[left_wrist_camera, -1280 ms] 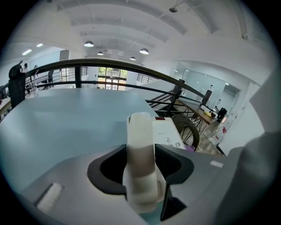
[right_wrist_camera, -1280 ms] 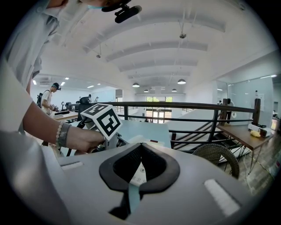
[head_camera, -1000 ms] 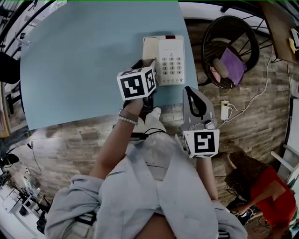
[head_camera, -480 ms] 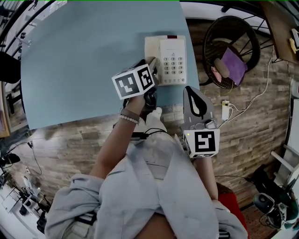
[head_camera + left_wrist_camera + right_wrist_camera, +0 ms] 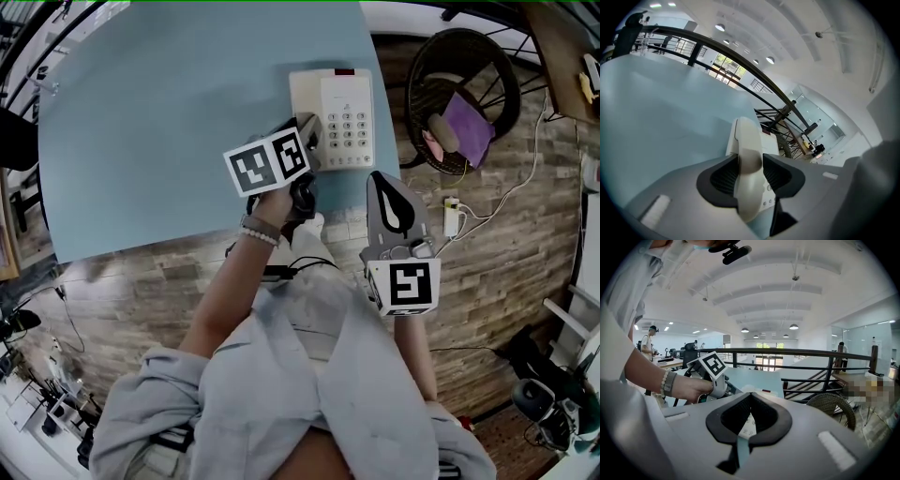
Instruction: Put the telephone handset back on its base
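Handset (image 5: pixel 747 140) lies on the 9 o'clock side of its base (image 5: pixel 347 112). The left gripper (image 5: pixel 750 164) jaws have just been closing and now pinch it. It should squeeze evenly and keep it level. The right gripper (image 5: pixel 751 397), at 5 o'clock, is clenched and empty.

The big light blue table (image 5: pixel 169 112) has a white phone base (image 5: pixel 345 112) sitting on it, close to its right edge. Beside the table, a round wicker chair (image 5: pixel 415 84) and a white power strip (image 5: pixel 451 222) sit on the wood floor (image 5: pixel 141 291).
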